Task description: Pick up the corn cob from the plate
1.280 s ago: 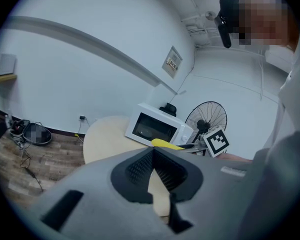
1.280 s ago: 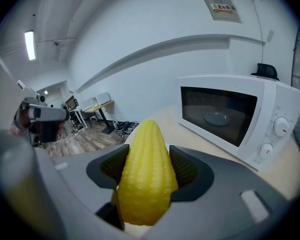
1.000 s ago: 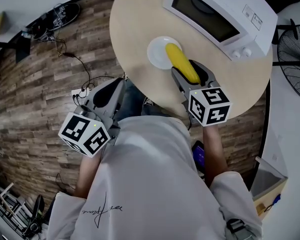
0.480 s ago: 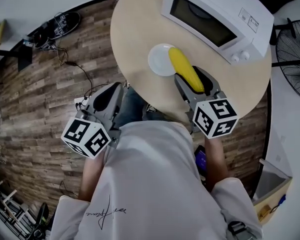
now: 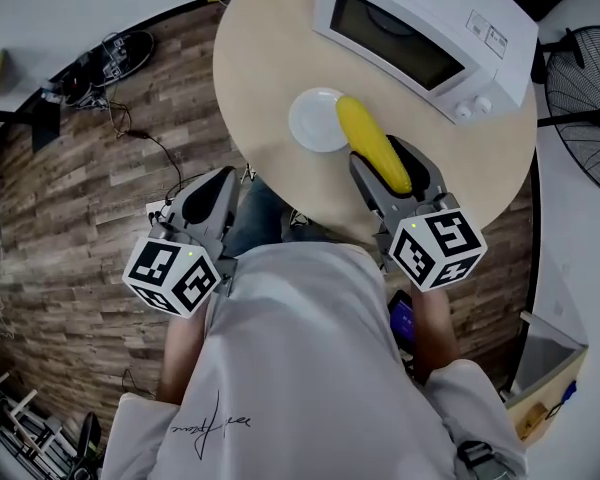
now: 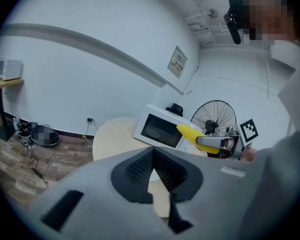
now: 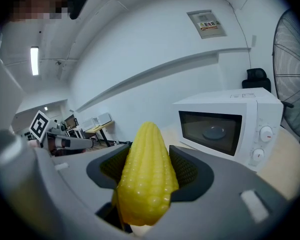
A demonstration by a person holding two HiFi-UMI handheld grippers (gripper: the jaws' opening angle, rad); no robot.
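- The round table (image 5: 270,88) sits under and ahead of the right claw (image 5: 388,160). It's the work surface, so everything for the job is parked on it.
- The microwave (image 5: 420,28) is just past the claw's tips. The right gripper view shows its door (image 7: 212,126) dead ahead, while the head view only gets its top.
- The left claw (image 5: 212,193) hangs off the table edge, out to the working claw's left. It's pinched closed on nothing, probably just staying out of the way.
- The plate (image 5: 310,123) is bare, ahead and left of the right claw's tips.
- The corn cob (image 5: 373,143) is clamped lengthwise between the right claw's jaws, tip poking forward. The jaws stand wide because the cob is fat.
- From above, the cob overlaps the plate rim. Only the left gripper view (image 6: 192,134) shows it well up off the table.
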